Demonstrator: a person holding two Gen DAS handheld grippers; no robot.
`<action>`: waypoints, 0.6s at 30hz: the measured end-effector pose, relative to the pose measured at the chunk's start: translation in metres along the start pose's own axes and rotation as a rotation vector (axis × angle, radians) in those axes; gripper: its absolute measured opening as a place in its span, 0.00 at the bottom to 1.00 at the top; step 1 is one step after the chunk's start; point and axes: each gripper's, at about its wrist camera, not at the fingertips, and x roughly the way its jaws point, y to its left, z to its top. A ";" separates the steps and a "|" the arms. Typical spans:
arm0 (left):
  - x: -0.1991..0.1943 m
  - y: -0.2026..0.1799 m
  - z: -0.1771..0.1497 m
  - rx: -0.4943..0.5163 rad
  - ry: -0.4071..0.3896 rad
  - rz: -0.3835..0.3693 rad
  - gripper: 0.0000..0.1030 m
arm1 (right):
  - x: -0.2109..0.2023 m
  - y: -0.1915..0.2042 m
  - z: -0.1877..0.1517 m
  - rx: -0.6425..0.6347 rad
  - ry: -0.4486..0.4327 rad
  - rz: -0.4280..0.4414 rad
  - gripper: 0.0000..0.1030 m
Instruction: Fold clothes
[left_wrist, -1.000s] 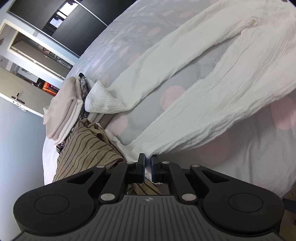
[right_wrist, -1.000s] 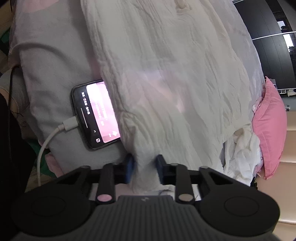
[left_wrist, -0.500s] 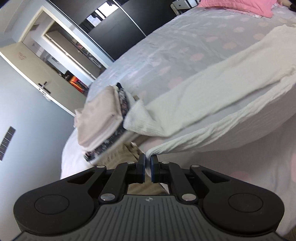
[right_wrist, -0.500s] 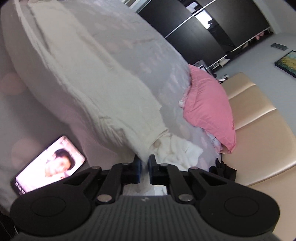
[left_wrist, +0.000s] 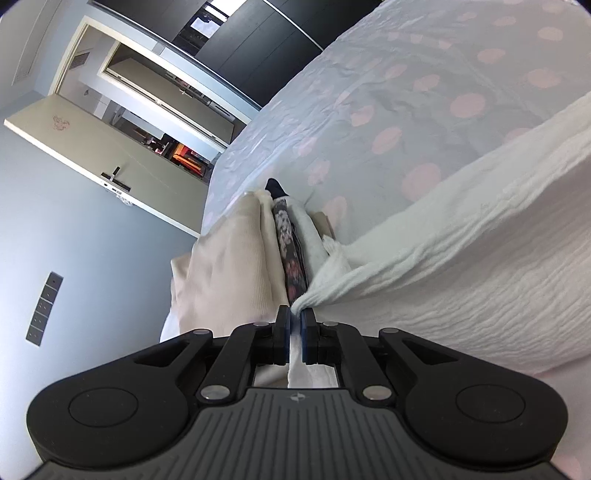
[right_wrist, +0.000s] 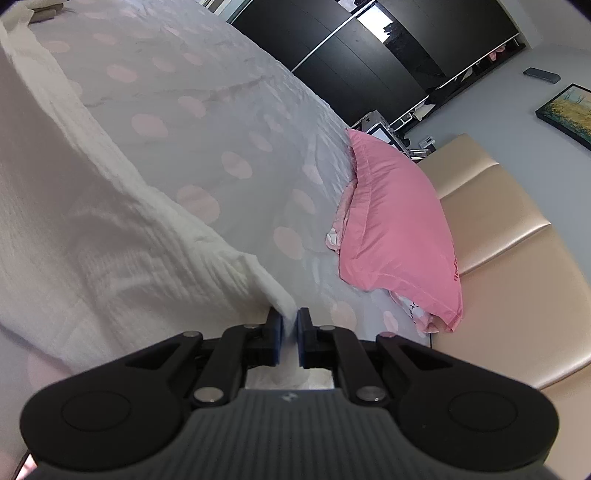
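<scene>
Two grips are on one garment: a white, crinkle-textured soft cotton garment (left_wrist: 461, 258) lifted above the grey bedspread with pale pink dots (left_wrist: 424, 74). The left gripper (left_wrist: 294, 325) has its jaws nearly closed, pinching a corner of the white cloth, which bunches to a point between the blue pads. The right gripper (right_wrist: 290, 325) likewise has its jaws narrow, clamped on another corner of the same garment (right_wrist: 110, 221), with cloth visible passing down between them.

Position relative to the bedspread: the garment hangs over it as a sagging span between the two grips, its lower part appearing to trail toward the bedspread. A stack of folded clothes, cream and dark floral (left_wrist: 258, 258), sits at the bedspread's edge, just beyond the left corner. A pink pillow (right_wrist: 395, 229) lies at the headboard end, well apart from the garment.

Handling assessment: light, limp and entirely without stiffness; it drapes and sags under its own weight. The crinkled weave should give the pads good purchase, so slipping looks unlikely, though a thin single layer can creep out. Corners and hems are the sound places to hold; mid-panel grips would bunch the cloth and spoil a straight fold line.
</scene>
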 end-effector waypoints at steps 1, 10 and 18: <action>0.012 -0.004 0.009 0.015 0.008 0.006 0.04 | 0.012 -0.001 0.008 -0.002 0.007 0.003 0.09; 0.123 -0.059 0.062 0.158 0.117 0.025 0.04 | 0.124 0.016 0.047 -0.023 0.094 0.019 0.09; 0.173 -0.089 0.068 0.130 0.143 0.036 0.04 | 0.183 0.037 0.053 0.003 0.141 0.025 0.09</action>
